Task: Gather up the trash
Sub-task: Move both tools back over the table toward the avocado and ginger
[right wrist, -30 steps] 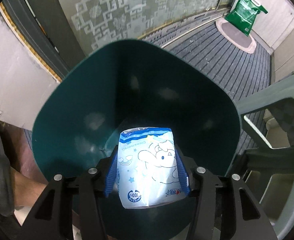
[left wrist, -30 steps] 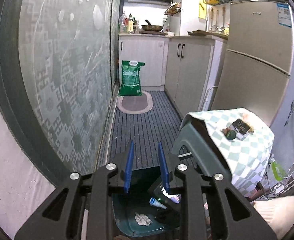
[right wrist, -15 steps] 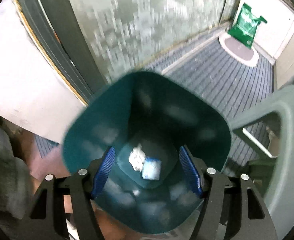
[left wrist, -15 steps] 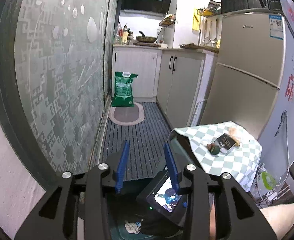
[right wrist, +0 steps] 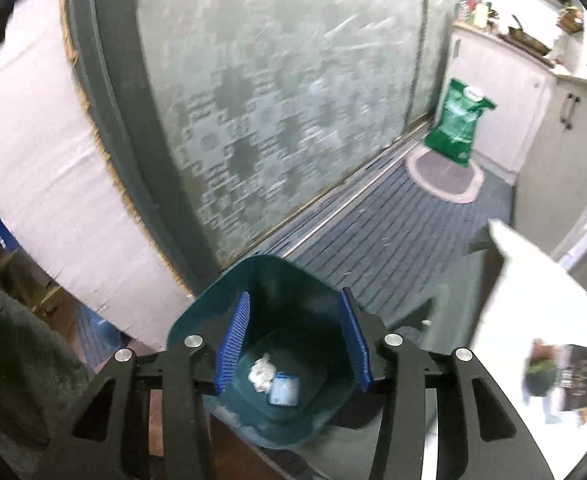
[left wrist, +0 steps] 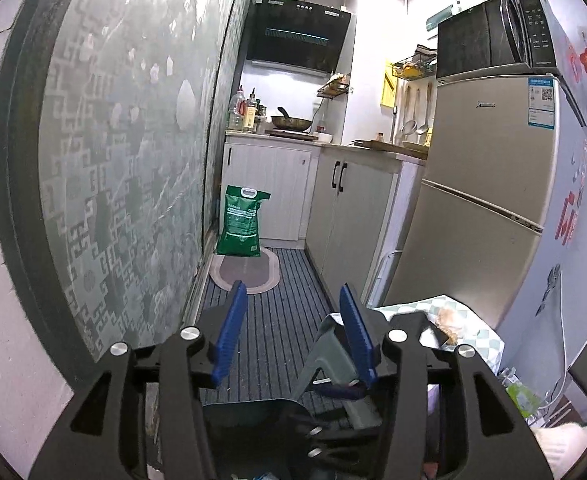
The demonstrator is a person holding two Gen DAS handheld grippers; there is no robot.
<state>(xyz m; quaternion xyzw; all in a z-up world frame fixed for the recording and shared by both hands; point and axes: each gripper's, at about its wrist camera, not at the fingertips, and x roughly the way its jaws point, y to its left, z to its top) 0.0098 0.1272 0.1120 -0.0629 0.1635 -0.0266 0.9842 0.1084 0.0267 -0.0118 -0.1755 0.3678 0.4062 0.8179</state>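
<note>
both jaws wide apart, right gripper (right wrist: 293,300) above bin (right wrist: 293,432), left gripper (left wrist: 291,292) empty

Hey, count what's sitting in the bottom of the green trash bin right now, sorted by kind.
Crumpled white tissue: 1
Blue and white snack packet: 1
Total in the green trash bin: 2

Left view sharp, glare overhead; right view motion-blurred, edges bowed.
</note>
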